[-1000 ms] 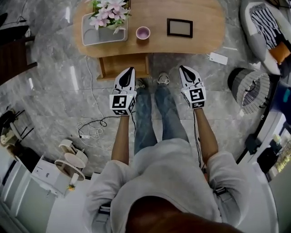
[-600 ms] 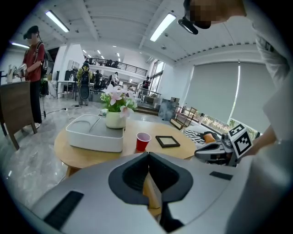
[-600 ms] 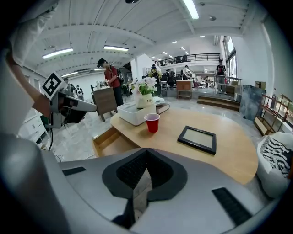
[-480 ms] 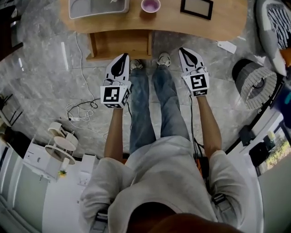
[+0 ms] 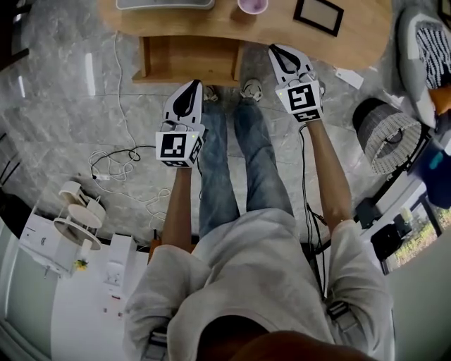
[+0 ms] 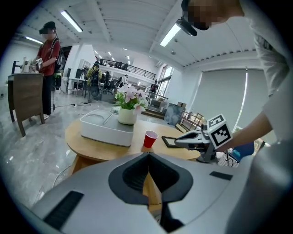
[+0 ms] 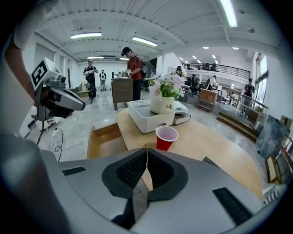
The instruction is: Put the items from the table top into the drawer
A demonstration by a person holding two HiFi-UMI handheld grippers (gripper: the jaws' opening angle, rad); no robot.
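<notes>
A round wooden table (image 5: 359, 35) holds a red cup (image 7: 165, 137), a dark picture frame (image 5: 318, 15) and a white tray (image 7: 149, 116) with a flower pot (image 7: 164, 104) and a book (image 7: 183, 119). Under its near side a wooden drawer (image 5: 187, 60) stands pulled out. My right gripper (image 5: 276, 51) is shut and empty, its tip at the table's near edge, short of the cup (image 5: 252, 5). My left gripper (image 5: 189, 88) is also shut and empty, just in front of the drawer. In the left gripper view the cup (image 6: 149, 138) sits beyond the closed tips (image 6: 148, 155).
A white cable (image 5: 116, 158) lies coiled on the marble floor to the left. A striped basket (image 5: 384, 134) stands right of the table, with a seat (image 5: 423, 49) behind it. My legs and shoes (image 5: 250, 88) are between the grippers. People stand in the far hall (image 7: 133, 73).
The table has slid toward the top of the head view. My right gripper has moved forward to the table edge and rolled; my left gripper has shifted slightly forward and down.
</notes>
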